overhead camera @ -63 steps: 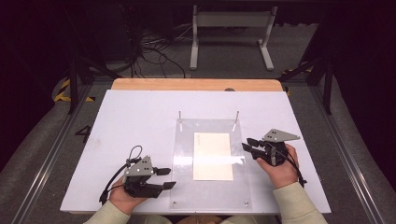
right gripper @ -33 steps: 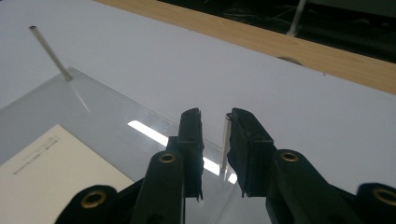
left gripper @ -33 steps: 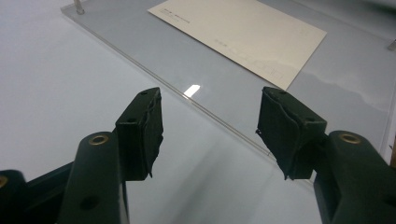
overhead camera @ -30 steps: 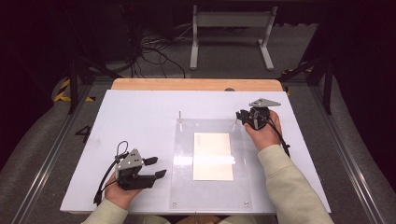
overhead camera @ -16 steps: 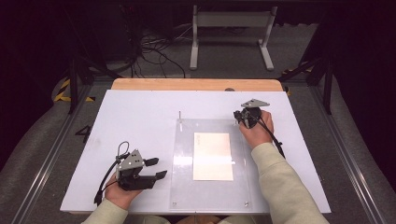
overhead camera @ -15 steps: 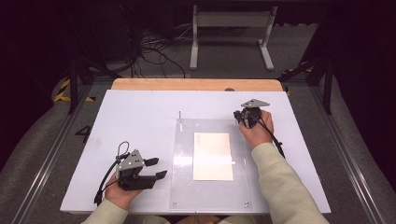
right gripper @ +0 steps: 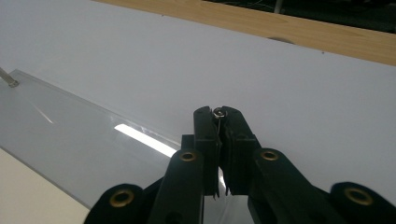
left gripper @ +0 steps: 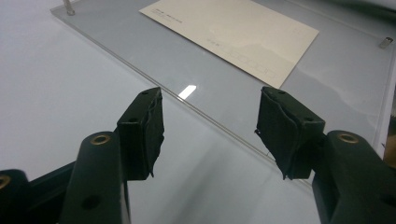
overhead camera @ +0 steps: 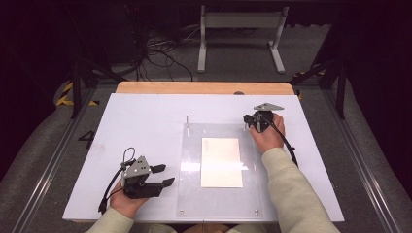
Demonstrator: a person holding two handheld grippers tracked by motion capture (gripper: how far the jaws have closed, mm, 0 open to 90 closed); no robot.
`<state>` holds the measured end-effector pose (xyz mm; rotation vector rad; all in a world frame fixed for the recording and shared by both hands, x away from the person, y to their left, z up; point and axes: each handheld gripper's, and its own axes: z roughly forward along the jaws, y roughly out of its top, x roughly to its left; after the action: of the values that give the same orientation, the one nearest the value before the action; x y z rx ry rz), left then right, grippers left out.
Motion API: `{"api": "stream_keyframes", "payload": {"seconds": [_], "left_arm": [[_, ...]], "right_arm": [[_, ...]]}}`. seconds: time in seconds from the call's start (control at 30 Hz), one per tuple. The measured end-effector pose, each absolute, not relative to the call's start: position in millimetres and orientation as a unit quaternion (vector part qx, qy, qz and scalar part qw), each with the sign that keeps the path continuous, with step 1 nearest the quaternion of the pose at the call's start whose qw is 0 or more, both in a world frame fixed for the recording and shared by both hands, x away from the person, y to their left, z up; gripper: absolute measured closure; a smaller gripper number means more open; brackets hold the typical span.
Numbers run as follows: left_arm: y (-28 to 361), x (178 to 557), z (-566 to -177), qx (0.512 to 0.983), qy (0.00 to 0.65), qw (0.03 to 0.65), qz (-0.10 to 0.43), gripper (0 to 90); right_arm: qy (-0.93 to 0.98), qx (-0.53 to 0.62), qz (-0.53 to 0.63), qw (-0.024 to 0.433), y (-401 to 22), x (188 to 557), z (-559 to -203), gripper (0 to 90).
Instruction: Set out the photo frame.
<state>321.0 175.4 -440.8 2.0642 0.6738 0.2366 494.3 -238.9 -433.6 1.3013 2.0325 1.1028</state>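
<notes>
A clear acrylic plate (overhead camera: 190, 187) lies on the white table (overhead camera: 136, 121) with a beige envelope (overhead camera: 222, 162) at its middle. Thin metal pins stand at its two far corners. The far-left pin (overhead camera: 187, 120) is free. My right gripper (overhead camera: 249, 121) is at the far-right corner; its jaws have just been closing and are shut on that pin's top (right gripper: 218, 112). My left gripper (overhead camera: 163, 175) rests on the table by the plate's left edge, open with nothing between its pads (left gripper: 141, 133). The envelope (left gripper: 233, 37) lies beyond them.
A wooden strip (overhead camera: 204, 88) runs along the table's far edge. Small screws sit at the plate's near corners (overhead camera: 181, 211). Beyond the table are cables and a white stand (overhead camera: 240, 34) on the dark floor.
My right gripper has moved from the plate's right edge up to its far-right corner and closed on the pin there. The left gripper shifted slightly left early on, then stayed put.
</notes>
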Motion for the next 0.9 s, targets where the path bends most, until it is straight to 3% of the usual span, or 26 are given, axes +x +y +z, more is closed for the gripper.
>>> {"api": "stream_keyframes", "payload": {"seconds": [0.53,0.9], "left_arm": [[179,318,-436,0.832,0.264,0.472,0.121,35.6],[178,318,-438,0.834,0.249,0.466,0.161,20.8]], "right_arm": [[0.730,0.512,0.409,0.193,-244,512,-432,85.6],[0.715,0.531,0.424,0.163,-248,525,-434,85.5]]}}
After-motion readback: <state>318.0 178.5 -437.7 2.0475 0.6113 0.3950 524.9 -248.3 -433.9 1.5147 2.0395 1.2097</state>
